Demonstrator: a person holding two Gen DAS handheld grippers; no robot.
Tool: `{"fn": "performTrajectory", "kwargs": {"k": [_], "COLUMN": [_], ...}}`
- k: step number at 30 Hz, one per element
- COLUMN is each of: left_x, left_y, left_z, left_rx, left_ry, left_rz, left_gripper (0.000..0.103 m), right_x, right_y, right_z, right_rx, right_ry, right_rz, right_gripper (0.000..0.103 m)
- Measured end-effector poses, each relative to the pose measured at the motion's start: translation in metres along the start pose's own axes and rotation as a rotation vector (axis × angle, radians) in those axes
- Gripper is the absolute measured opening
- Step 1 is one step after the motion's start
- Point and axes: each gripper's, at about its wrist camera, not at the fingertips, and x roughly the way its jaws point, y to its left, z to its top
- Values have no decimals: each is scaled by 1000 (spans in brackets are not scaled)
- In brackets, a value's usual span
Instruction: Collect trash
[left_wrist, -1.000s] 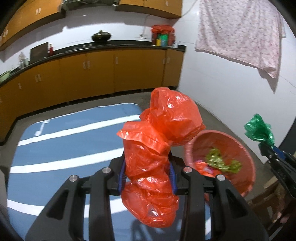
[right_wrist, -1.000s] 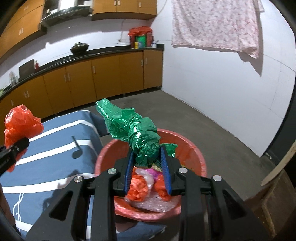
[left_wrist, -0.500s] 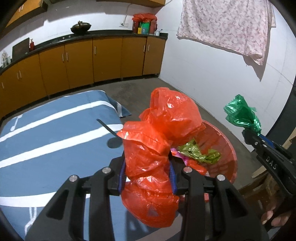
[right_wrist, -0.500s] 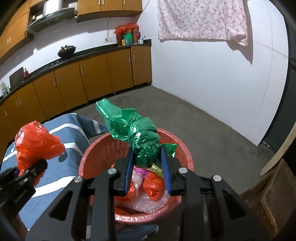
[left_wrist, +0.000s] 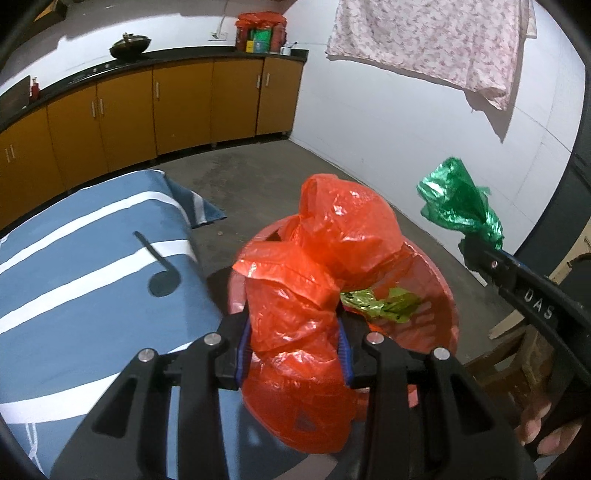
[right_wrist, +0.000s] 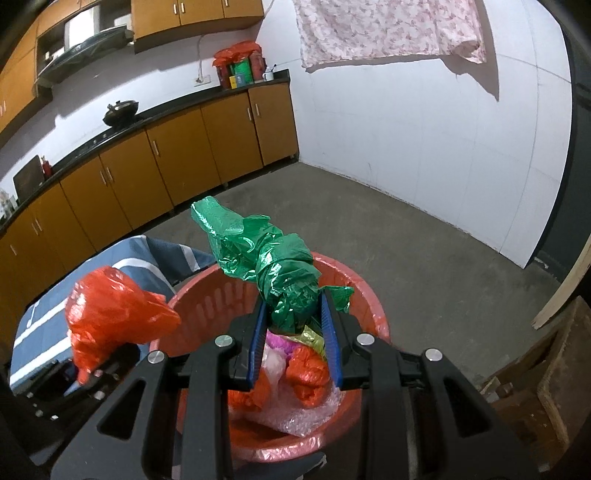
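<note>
My left gripper (left_wrist: 293, 345) pinches an orange bag (left_wrist: 314, 295) of thin crinkled plastic film, glossy. My right gripper (right_wrist: 295, 328) clamps a green bag (right_wrist: 273, 266), same shiny film. Both claws matt black plastic, ribbed blue pads (right_wrist: 330, 339), bright metal screws. Basket (right_wrist: 207, 295) slotted red plastic, bubble wrap (right_wrist: 295, 417) inside. Striped cloth (left_wrist: 74, 295) matt. Floor (right_wrist: 406, 251) rough concrete

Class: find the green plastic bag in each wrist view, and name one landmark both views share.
Left wrist: green plastic bag at right, held up in the right claw.
Right wrist: green plastic bag at centre, clamped above the red basket.
Shared landmark: the red basket; also the pink cloth on the wall.
</note>
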Motion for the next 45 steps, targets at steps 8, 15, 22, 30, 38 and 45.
{"fn": "performTrajectory", "kwargs": {"k": [8, 15, 22, 30, 38, 45], "left_x": [21, 20, -18, -118, -192, -230], "left_y": [-8, 5, 24, 47, 72, 89], "left_z": [2, -3, -15, -44, -91, -125], "left_rx": [15, -9, -17, 28, -8, -74], "left_ry": [29, 38, -37, -240, -311, -329], "left_rz": [-46, -34, 25, 182, 328, 386], "left_gripper": [46, 66, 89, 99, 99, 99], "right_x": [7, -5, -53, -113, -148, -171], "right_y": [-4, -12, -11, 13, 40, 60], "right_z": [5, 4, -10, -42, -75, -96], "right_rx": [29, 40, -6, -128, -180, -238], "right_ry": [13, -18, -120, -249, -262, -289], "right_rz": [85, 87, 27, -17, 7, -5], "right_gripper": [35, 65, 95, 101, 101, 101]}}
